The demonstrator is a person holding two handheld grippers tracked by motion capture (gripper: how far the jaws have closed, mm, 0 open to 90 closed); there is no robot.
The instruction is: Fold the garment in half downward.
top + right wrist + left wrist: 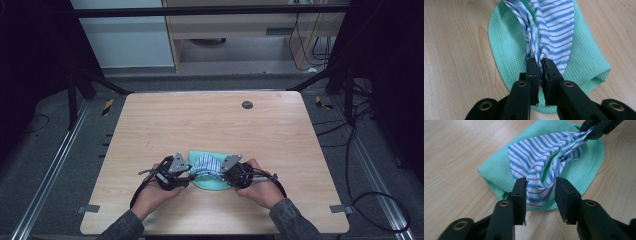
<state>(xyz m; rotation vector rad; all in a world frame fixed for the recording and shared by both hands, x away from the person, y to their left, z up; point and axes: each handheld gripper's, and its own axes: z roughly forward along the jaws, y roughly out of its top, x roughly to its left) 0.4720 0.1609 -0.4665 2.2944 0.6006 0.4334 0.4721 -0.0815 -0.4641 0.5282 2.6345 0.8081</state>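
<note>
Striped cloth (537,162), white with blue lines, is seen bunched on top of a green cloth (499,170), which serves as the landmark and lies on the near middle part of a pale wooden table (210,120). One end of the striped cloth is clamped in the right gripper (540,68), whose jaws are pressed together on a gathered, twisted bundle of fabric above the green cloth's rounded edge. The left gripper (540,188) is held at the opposite end, above the green cloth's near edge; its jaws stand apart, with a fold of the striped cloth between them but not pinched. It is judged that the work is only partly done: one end has been secured, the other remains to be gripped, and whatever spreading or folding is meant has not yet been achieved, since the fabric is still crumpled. The striped cloth appears thin, smooth and limp, falling in soft creases. The green cloth looks thicker, with a waffle weave, and is folded into a rounded, pouch-like shape. A small dark round disc (247,105) is set in the table well beyond the green cloth.
</note>
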